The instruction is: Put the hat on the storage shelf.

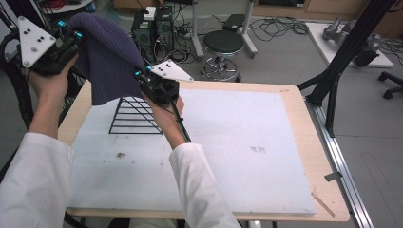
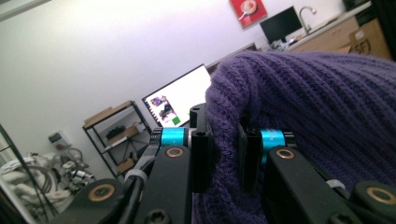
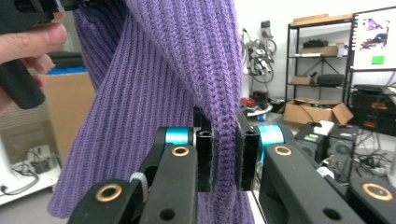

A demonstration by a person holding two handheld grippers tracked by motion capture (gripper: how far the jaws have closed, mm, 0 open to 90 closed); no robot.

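A purple knitted hat (image 1: 107, 52) hangs in the air above the table's far left corner, stretched between both grippers. My left gripper (image 1: 76, 35) is shut on the hat's upper left edge, held up by the left hand. In the left gripper view the knit (image 2: 299, 107) is pinched between the two black jaws. My right gripper (image 1: 141, 75) is shut on the hat's lower right edge. In the right gripper view a fold of the knit (image 3: 224, 112) runs down between its jaws. Below the hat stands a black wire rack (image 1: 133, 116).
A white board (image 1: 237, 156) covers most of the wooden table (image 1: 328, 190). A black stool (image 1: 222, 45) and computer towers (image 1: 153, 26) stand on the floor beyond the far edge. A black tripod leg (image 1: 332, 76) rises at the right.
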